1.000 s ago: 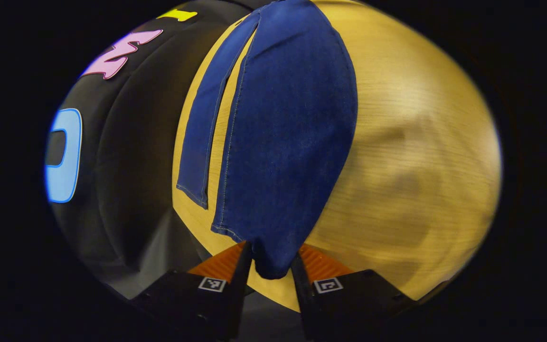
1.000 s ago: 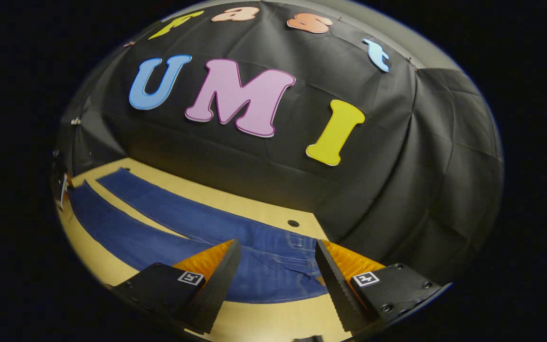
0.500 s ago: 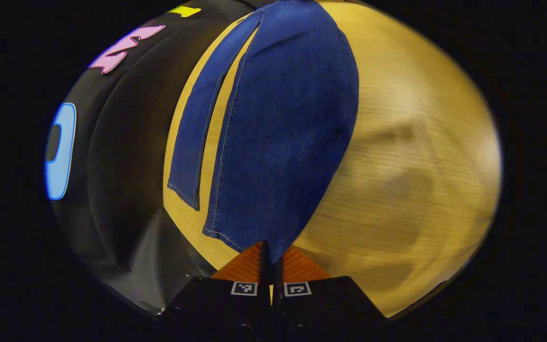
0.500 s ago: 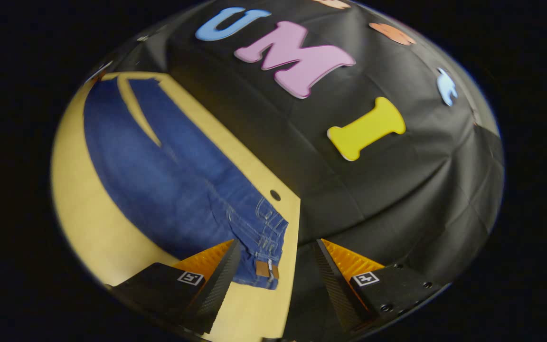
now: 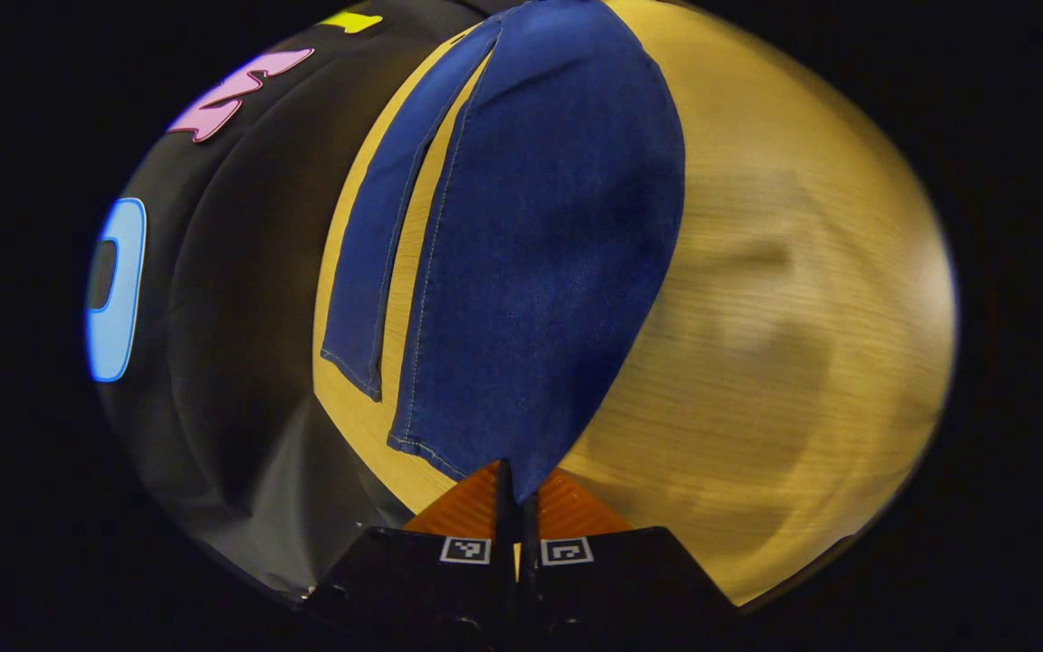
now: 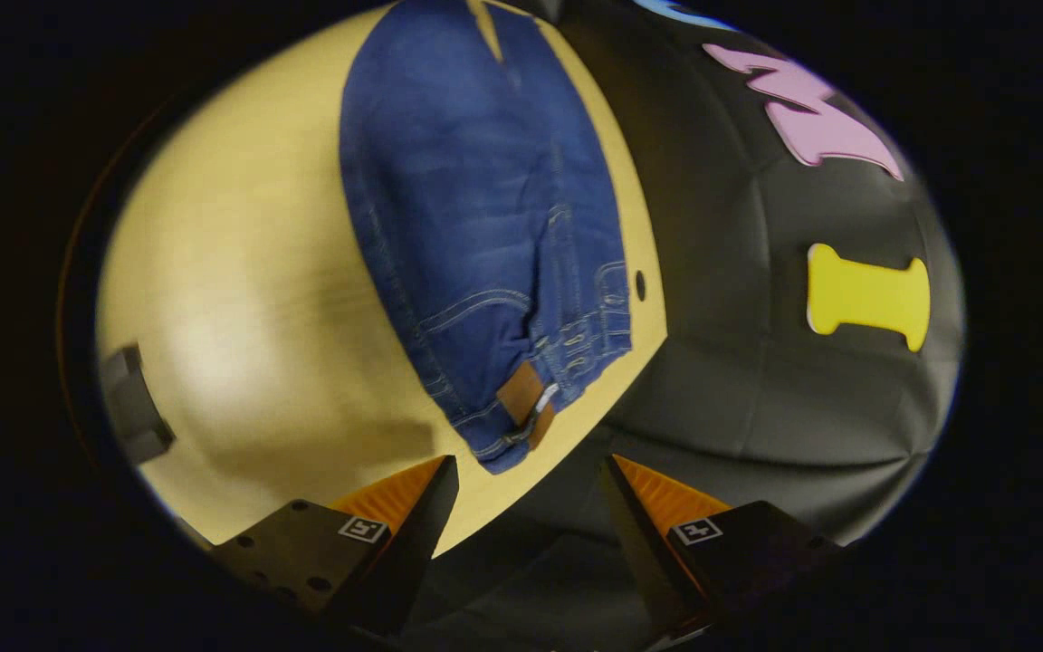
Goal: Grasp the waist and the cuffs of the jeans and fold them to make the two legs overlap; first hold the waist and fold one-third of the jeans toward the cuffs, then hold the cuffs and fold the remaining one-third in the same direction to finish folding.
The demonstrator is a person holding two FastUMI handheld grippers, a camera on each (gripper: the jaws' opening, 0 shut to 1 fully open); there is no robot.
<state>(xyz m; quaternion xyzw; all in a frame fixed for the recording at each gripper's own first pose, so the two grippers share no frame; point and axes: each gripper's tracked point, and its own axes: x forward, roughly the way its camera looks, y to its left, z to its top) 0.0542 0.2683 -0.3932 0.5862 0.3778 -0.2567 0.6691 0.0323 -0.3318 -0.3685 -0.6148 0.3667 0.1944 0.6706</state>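
- Two grippers, two states: the left gripper [image 5: 516,484] is clenched on the cuff corner of the nearer leg [image 5: 540,272], both fingers pinching the denim; the right gripper [image 6: 529,489] is spread wide, holding nothing, poised just off the waist corner [image 6: 521,407].
- The jeans [image 6: 476,199] lie flat on the wooden table [image 6: 241,272], legs apart, the far leg [image 5: 377,235] beside the table's edge near the cloth wall.
- Denim looks soft yet fairly heavy; it will likely sag between holds, so I'd pinch the thick waistband by the leather patch [image 6: 520,395]; a deep bite should resist slipping.
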